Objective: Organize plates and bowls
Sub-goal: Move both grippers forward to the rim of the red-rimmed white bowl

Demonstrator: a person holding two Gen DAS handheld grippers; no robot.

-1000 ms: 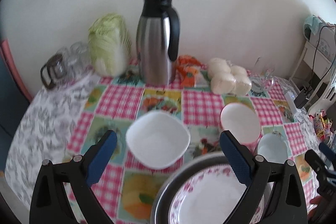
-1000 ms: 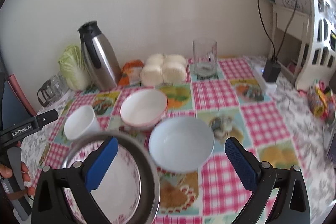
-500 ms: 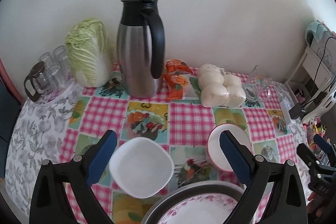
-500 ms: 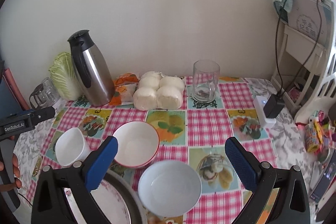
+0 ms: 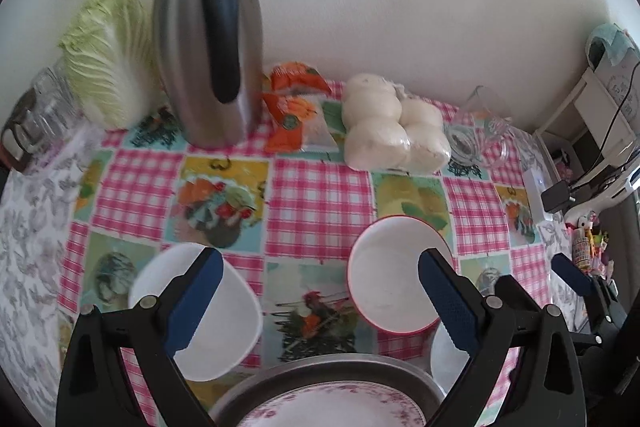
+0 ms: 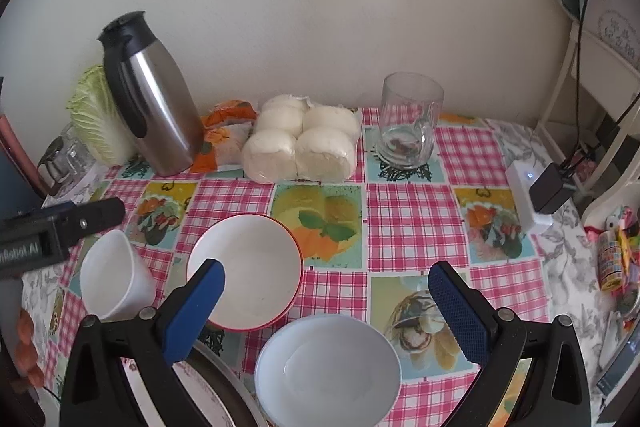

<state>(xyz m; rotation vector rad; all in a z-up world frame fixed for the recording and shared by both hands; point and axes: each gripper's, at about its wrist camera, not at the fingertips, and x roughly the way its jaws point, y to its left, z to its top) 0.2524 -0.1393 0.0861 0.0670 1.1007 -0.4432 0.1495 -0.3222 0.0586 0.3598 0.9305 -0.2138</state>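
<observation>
On the checked tablecloth [image 5: 320,195] sit a squarish white bowl [image 5: 216,323] at the left, a red-rimmed white bowl [image 5: 388,287] in the middle and a pale blue bowl [image 6: 328,367] nearest me on the right. A metal pan holding a pink-flowered plate [image 5: 328,407] lies at the near edge. My left gripper [image 5: 320,303] hangs open above the gap between the squarish and red-rimmed bowls, holding nothing. My right gripper [image 6: 328,311] is open over the blue bowl, also empty. The same squarish bowl [image 6: 112,279] and red-rimmed bowl [image 6: 244,271] show in the right wrist view.
Along the wall stand a steel thermos jug [image 5: 208,39], a cabbage [image 5: 108,55], orange snack packets [image 5: 296,103], a bag of white buns [image 5: 392,127] and a glass mug [image 6: 410,123]. A white power adapter [image 6: 528,195] and shelf [image 6: 600,67] are at the right.
Both grippers have drawn back and risen, then the left one moved forward toward the thermos. The bowls and plate kept their places on the table. Both grippers stayed open.
</observation>
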